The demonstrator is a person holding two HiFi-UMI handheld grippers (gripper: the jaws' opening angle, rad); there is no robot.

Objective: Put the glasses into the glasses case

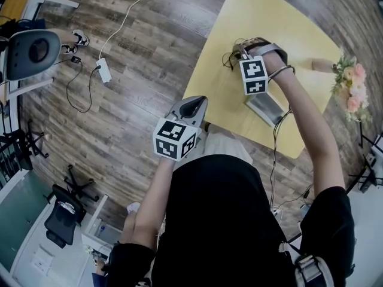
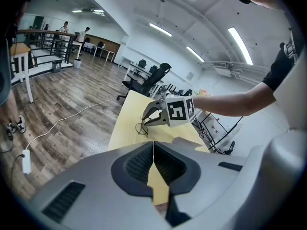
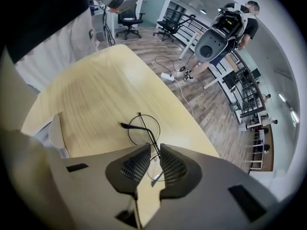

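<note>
L gripper hangs nearest the body, short of the tabletop edge. Its fingers are pressed together w/ nothing btwn them. Next out, the glasses case lies on the tabletop and looks open. Just past it, the R gripper points steeply down. Its fingers are a narrow gap apart, straddling the thin wire of the glasses nr the bridge, not yet pinching. The glasses lie on the tabletop, outside the case. Step in hand is prob. the grasp: close gently, centred btwn the lenses, and lift level so the wire doesn't bend or slip.
</note>
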